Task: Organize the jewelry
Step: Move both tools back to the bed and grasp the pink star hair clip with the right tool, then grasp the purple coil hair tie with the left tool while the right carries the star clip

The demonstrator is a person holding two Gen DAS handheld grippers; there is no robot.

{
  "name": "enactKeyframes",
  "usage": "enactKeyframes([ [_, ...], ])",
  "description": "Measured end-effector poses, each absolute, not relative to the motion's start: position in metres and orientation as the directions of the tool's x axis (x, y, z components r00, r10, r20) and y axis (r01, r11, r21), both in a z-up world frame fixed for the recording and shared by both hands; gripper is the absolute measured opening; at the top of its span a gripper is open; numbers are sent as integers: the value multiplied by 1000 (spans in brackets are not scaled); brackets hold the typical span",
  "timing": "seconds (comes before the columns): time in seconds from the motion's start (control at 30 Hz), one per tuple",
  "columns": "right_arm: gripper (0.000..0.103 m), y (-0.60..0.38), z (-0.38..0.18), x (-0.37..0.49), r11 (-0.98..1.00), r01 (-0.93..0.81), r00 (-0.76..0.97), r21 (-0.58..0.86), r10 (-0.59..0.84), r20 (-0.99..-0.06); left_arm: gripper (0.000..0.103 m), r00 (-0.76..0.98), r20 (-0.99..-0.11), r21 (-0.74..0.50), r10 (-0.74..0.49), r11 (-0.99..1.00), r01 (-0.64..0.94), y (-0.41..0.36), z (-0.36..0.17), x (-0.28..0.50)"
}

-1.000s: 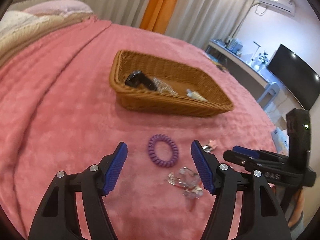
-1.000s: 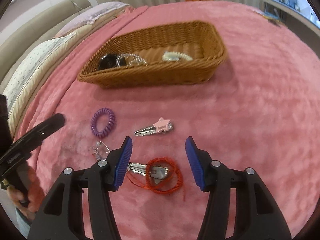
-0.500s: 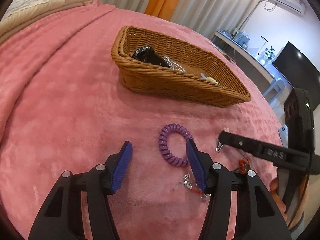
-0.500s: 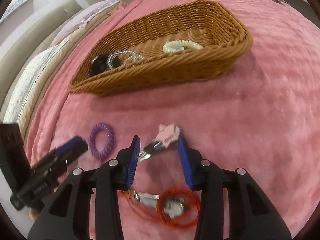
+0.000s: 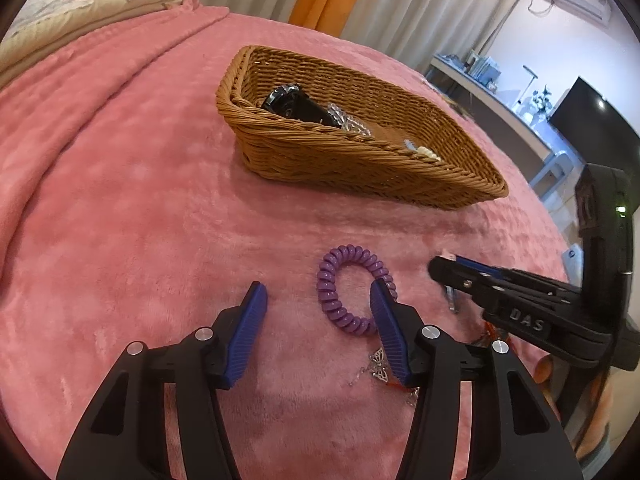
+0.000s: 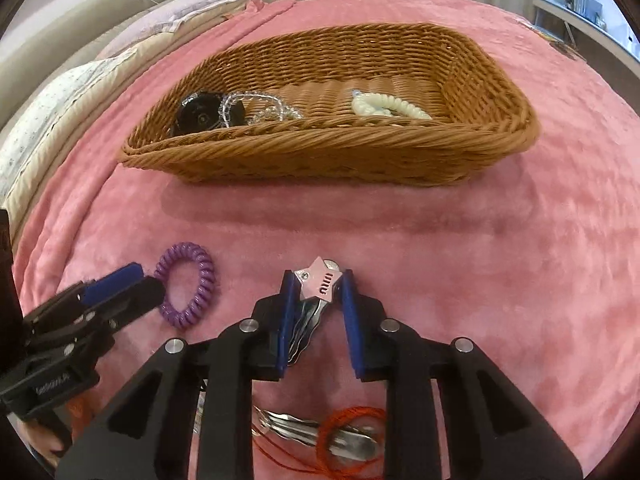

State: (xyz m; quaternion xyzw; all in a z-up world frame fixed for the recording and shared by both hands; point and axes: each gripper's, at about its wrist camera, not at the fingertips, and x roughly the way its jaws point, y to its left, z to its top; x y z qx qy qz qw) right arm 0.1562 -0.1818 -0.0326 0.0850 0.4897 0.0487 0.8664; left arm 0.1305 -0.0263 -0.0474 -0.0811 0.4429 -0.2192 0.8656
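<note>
— Two tools work over a bed spread with a plush pink blanket (image 5: pixel 120 208). What lies between them?

— A purple coiled hair tie (image 5: pixel 354 290), a ribbed ring, lies flat; the left tool (image 5: pixel 318 300) stands apart, its right blue ridged pad over the ring's right side, its left pad on bare blanket. No grip shows there.

— And the right tool (image 6: pixel 318 290)?

— Its jaws have just been closing on a silver key with a pink star-shaped cap (image 6: pixel 318 286). The pads flank the star, seemingly touching it. The key's long axis runs near to far, star at the far end, blade toward the camera.

— Farther back?

— A brown woven wicker basket (image 6: pixel 320 148), long side running left to right, holding a black round piece (image 6: pixel 198 118), clear beads (image 6: pixel 260 106) and a pale coil (image 6: pixel 390 104). Nearest, a second key looped in red cord (image 6: pixel 352 440).
</note>
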Motion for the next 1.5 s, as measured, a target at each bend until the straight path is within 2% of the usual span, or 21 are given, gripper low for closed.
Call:
enactKeyframes([
  [0.2,20,-189,-27,147,983,-11,545,181,158,-823,52,536,-770,-196,-346,928,316,-47,-48,129],
  [0.23,20,-191,-26,145,982,-11,551,186,161,-819,48,540,-775,-175,-330,932,318,-50,-48,128],
  [0.27,20,-192,-25,144,982,-12,556,191,165,-814,36,539,-778,-167,-323,933,318,-52,-47,128],
  [0.3,20,-194,-23,142,980,-14,565,198,171,-807,30,540,-780,-159,-315,935,316,-53,-48,128],
  [0.33,20,-196,-20,141,979,-18,576,204,177,-798,28,542,-782,-152,-308,937,314,-53,-48,128],
  [0.4,20,-198,-13,137,974,-38,606,222,199,-770,11,547,-779,-146,-306,937,316,-54,-46,127],
  [0.43,20,-199,-9,133,975,-43,622,220,199,-758,9,551,-776,-145,-306,937,316,-52,-45,127],
  [0.8,20,-213,37,108,967,-73,727,246,220,-650,8,648,-641,-242,-411,910,337,-35,2,105],
  [1.2,20,-217,118,125,981,-93,839,169,169,-517,8,758,-481,-190,-439,897,399,-49,98,116],
  [1.3,20,-223,119,148,981,-85,840,173,164,-517,8,771,-458,-189,-442,896,401,-55,105,129],
  [1.5,20,-227,101,197,986,-64,814,155,141,-563,9,763,-483,-219,-430,903,370,-67,88,171],
])
